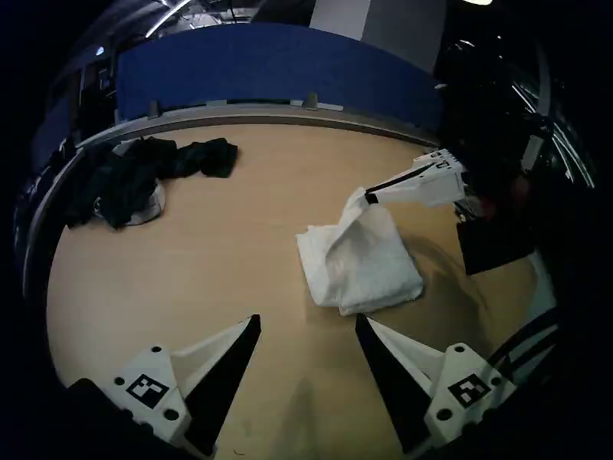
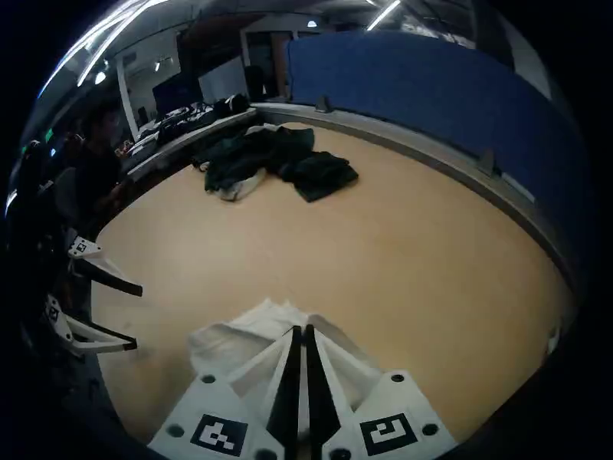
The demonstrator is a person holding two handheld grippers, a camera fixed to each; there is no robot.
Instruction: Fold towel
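A white towel (image 1: 360, 264) lies partly folded on the wooden table (image 1: 230, 245), a little right of centre in the left gripper view. Its far corner is drawn up into a peak by my right gripper (image 1: 372, 197), whose fingers are shut on that corner. In the right gripper view the same fingers (image 2: 301, 331) press together on the towel (image 2: 230, 337) just below them. My left gripper (image 1: 307, 320) hovers open in front of the towel's near edge, nothing between its fingers. It appears again at the left edge of the right gripper view (image 2: 138, 318), open.
A heap of dark clothes (image 1: 153, 172) lies at the table's far left, also (image 2: 268, 157). A blue partition (image 1: 268, 65) runs along the table's back edge. A person (image 2: 92, 176) sits beyond the table. A black object (image 1: 490, 241) sits right of the towel.
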